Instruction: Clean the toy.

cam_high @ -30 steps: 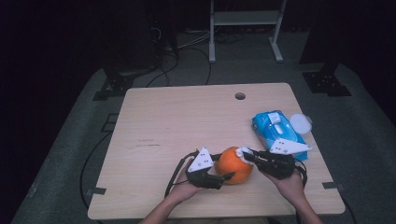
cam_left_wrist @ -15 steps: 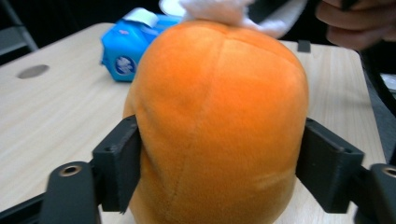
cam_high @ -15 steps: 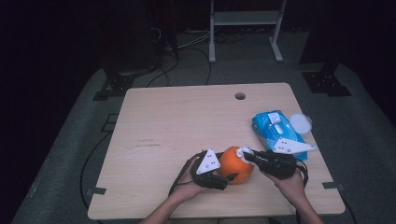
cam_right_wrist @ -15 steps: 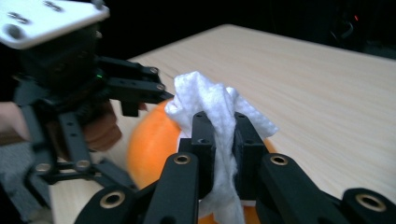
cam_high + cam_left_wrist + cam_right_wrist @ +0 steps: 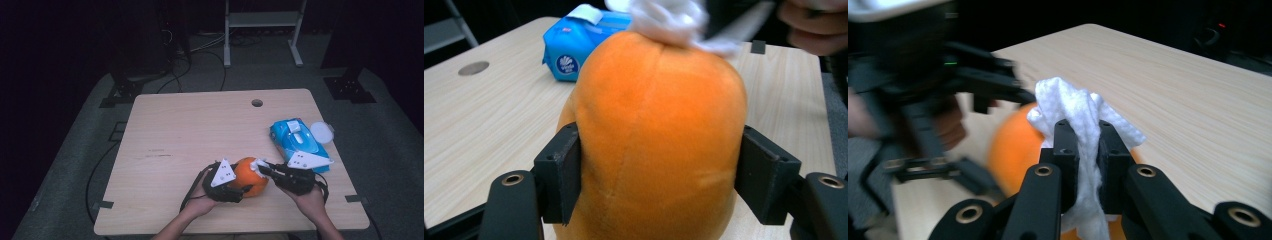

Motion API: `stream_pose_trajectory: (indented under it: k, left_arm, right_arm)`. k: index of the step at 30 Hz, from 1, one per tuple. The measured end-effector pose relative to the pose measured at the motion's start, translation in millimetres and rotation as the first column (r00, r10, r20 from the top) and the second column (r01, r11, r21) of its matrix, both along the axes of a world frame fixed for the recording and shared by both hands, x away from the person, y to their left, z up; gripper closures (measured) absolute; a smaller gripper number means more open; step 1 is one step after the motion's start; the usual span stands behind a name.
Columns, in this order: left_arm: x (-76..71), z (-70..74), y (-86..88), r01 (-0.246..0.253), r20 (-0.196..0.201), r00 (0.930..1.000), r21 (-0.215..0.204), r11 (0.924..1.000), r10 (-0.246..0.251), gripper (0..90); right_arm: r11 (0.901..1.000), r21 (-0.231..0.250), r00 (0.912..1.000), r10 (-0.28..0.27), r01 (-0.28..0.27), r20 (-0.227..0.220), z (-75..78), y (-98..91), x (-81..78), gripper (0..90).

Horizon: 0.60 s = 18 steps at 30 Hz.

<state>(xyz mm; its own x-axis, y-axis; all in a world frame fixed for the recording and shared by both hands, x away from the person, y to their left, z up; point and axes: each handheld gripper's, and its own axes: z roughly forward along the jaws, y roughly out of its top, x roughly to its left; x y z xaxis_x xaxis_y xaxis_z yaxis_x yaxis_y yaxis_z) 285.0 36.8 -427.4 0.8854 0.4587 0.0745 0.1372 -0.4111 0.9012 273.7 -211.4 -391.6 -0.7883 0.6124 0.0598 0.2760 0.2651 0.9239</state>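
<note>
2 jaws of the left gripper [image 5: 659, 195] clamp a fuzzy orange fruit [image 5: 659, 130]; right gripper [image 5: 1083, 145] pinches a white wipe [image 5: 1073, 107].

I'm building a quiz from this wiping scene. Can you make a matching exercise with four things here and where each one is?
Things:
1. orange fruit
2. white wipe
3. blue wipes pack
4. round white lid

Places:
A. clamped in the right gripper
B. on the table beside the pack, far right
C. between the left gripper pads
D. lying flat beyond the right hand

Pairs: 1-C, 2-A, 3-D, 4-B
</note>
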Motion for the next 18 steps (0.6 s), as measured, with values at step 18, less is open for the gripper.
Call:
stream_pose_trajectory:
  k: [18]
  left_arm:
    - [1.8,-6.6,1.6,-0.071,-0.056,0.9961,-0.050,0.9962,0.069,29.4]
  right_arm:
    - [0.9929,-0.110,0.9980,0.051,-0.046,0.038,2.0,20.1,-5.7,81.4]
